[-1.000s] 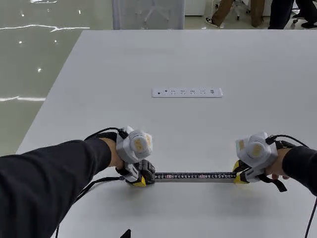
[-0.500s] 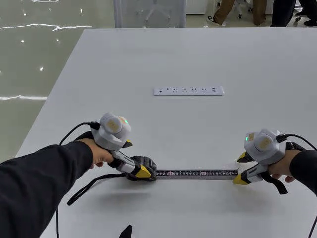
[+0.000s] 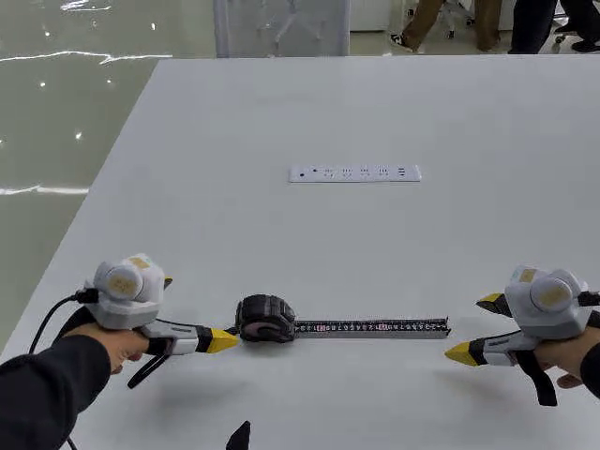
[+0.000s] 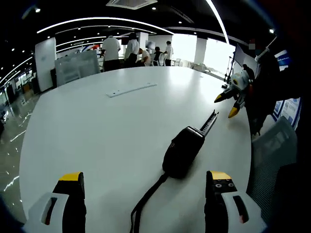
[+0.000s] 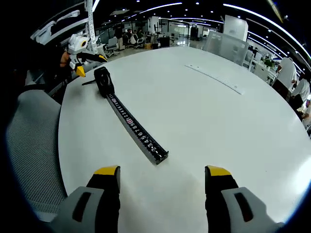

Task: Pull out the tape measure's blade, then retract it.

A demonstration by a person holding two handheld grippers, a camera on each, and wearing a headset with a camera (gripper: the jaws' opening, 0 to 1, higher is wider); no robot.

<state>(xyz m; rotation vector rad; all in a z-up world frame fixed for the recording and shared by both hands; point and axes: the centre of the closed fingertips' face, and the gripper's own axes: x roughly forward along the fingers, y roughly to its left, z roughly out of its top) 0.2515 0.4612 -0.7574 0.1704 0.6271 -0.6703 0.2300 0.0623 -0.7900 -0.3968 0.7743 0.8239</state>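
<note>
The black tape measure [image 3: 265, 318] lies on the white table [image 3: 375, 112] near the front edge, with its blade [image 3: 373, 327] drawn out flat to the right. My left gripper [image 3: 195, 311] is open just left of the case and holds nothing. My right gripper [image 3: 474, 326] is open a little past the blade's hooked end, apart from it. In the left gripper view the case [image 4: 183, 150] lies ahead between my open jaws, its black strap [image 4: 146, 199] trailing toward me. In the right gripper view the blade [image 5: 136, 128] runs away to the case [image 5: 103, 80].
A white power strip [image 3: 354, 173] lies flat at mid-table, beyond the tape. A chair [image 3: 281, 26] stands at the table's far end, and people stand behind it. A glossy floor lies off the table's left edge.
Both grippers have let go and opened. The left drew back left off the case, and the right drew back right off the blade's end. The blade stays out.
</note>
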